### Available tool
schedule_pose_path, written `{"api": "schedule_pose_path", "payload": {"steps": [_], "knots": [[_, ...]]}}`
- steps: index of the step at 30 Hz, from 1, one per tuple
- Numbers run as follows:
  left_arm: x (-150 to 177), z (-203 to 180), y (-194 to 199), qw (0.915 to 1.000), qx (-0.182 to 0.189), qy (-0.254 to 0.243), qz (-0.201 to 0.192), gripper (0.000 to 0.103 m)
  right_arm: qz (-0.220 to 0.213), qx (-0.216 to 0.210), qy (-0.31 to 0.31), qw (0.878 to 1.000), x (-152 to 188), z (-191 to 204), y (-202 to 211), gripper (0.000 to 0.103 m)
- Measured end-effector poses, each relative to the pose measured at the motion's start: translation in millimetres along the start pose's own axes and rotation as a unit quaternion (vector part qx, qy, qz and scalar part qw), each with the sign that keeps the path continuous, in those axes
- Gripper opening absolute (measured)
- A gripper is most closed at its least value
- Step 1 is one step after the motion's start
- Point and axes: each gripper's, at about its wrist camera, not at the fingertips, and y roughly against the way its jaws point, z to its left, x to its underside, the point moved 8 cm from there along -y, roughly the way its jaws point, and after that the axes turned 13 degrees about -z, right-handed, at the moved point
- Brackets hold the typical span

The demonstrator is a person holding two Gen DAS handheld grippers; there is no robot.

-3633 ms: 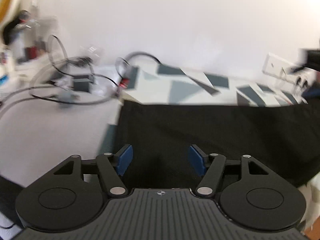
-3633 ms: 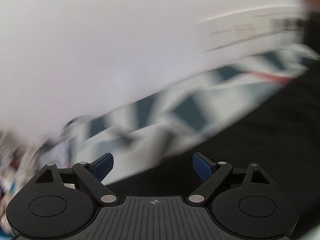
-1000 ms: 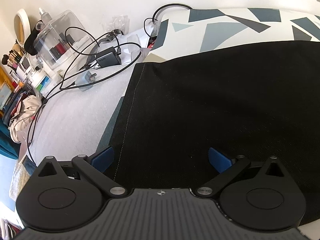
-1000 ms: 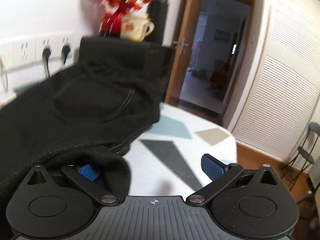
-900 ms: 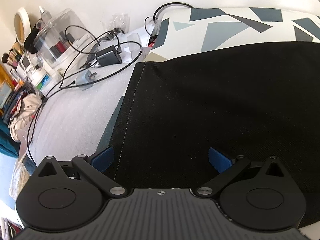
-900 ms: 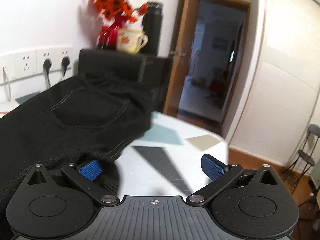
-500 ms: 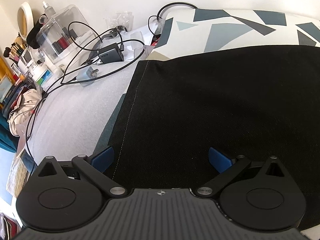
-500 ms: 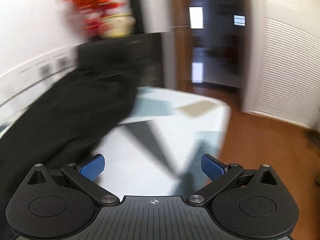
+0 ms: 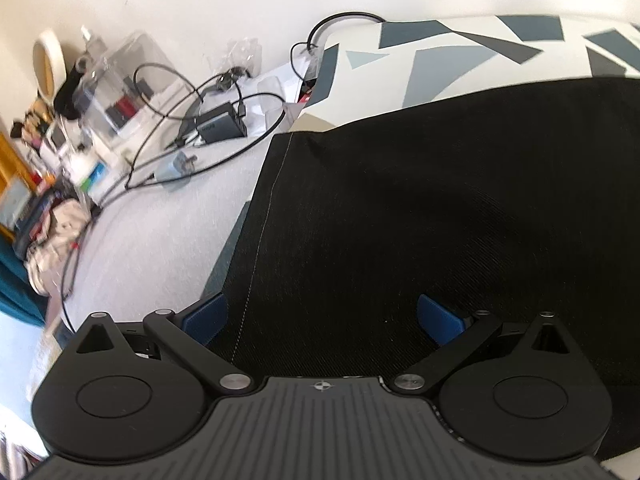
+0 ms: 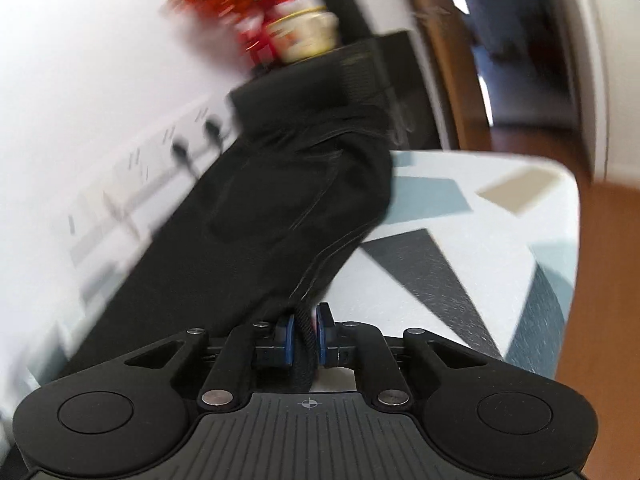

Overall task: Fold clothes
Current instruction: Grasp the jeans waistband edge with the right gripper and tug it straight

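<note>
- The right gripper (image 10: 305,338) has its jaws pinched tight on a thick seamed edge of the black trousers (image 10: 280,208), low in the centre of the frame.
- From there the trousers run to the upper left over the patterned surface (image 10: 460,248); this view is motion-blurred.
- The left gripper (image 9: 320,316) has its jaws spread wide and holds nothing, poised over the trousers' stitched hem (image 9: 262,236).
- Cables and a charger (image 9: 218,126) lie at upper left.
</note>
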Motion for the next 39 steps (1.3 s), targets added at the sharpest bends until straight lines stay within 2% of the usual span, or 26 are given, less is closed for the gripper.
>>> {"api": "schedule_pose_path", "payload": {"steps": [3,6,8,10,13,15,17,25,27,29,32,35,39], "knots": [[1.0,3.3,-3.5,0.9999,0.003,0.01,0.002,0.103,0.022,0.001,-0.058,0.998,3.0,-18.0,-5.7,0.013],[1.2,3.5,-4.6,0.9999,0.002,0.015,0.005,0.103,0.034,0.001,-0.131,0.991,8.6,-33.8,-3.3,0.028],[1.4,3.3,-4.8,0.9998,0.002,0.018,0.006,0.103,0.038,0.001,-0.175,0.984,9.9,-41.8,1.4,0.031],[1.5,3.3,-5.3,0.9998,0.002,0.021,0.006,0.103,0.033,0.005,-0.168,0.985,8.5,-40.4,10.9,0.03],[1.9,4.0,-5.9,0.9996,0.004,0.028,0.007,0.103,0.023,-0.029,-0.156,0.987,5.3,-27.1,26.8,0.024],[2.2,5.0,-6.7,0.9994,0.006,0.032,0.008,0.103,0.041,-0.055,-0.154,0.986,10.7,-14.2,28.7,0.018],[2.3,5.5,-7.5,0.9994,0.007,0.034,0.008,0.103,0.06,-0.071,-0.153,0.984,17.0,-3.2,27.6,0.016],[2.8,6.5,-9.0,0.999,0.013,0.042,0.006,0.103,0.104,-0.071,-0.165,0.978,31.7,14.2,7.8,0.017],[2.6,6.6,-9.5,0.9989,0.014,0.044,0.007,0.103,0.12,-0.067,-0.168,0.976,31.0,18.3,5.0,0.002],[2.6,7.6,-10.6,0.9987,0.017,0.047,0.009,0.103,0.123,-0.067,-0.176,0.974,21.9,22.4,10.5,0.001],[2.5,9.1,-12.1,0.9984,0.022,0.05,0.012,0.103,0.1,-0.068,-0.17,0.978,0.8,23.9,26.7,0.001],[2.5,10.6,-13.7,0.9981,0.026,0.054,0.015,0.103,0.103,-0.052,-0.169,0.979,-2.7,15.7,33.4,0.001],[2.3,12.3,-15.6,0.9976,0.033,0.058,0.018,0.103,0.118,-0.005,-0.173,0.978,15.4,-6.8,32.4,0.001]]}}
